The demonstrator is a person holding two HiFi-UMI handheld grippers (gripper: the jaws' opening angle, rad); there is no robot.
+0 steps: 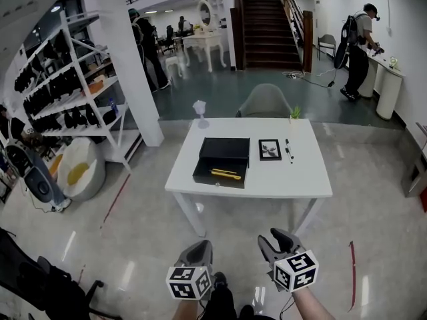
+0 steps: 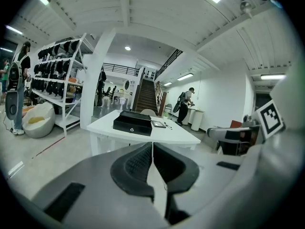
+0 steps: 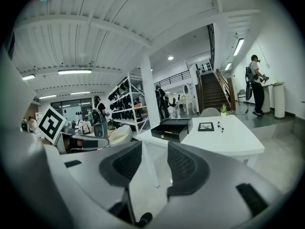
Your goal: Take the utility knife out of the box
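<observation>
Yellow utility knife (image 1: 225, 174) lies in open black box (image 1: 225, 148) on white table (image 1: 293, 172), frame centre. Both grippers well apart from it, bottom of frame. Left gripper (image 1: 198, 247) jaws clenched, empty. Right gripper (image 1: 279, 236) jaws spread, nothing between.

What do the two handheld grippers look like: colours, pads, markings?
They match. The left gripper and right gripper have grey plastic bodies with curved jaws lined by black ribbed pads. Each carries a white cube printed with black square markers. No sleeves show at the wrists.
</observation>
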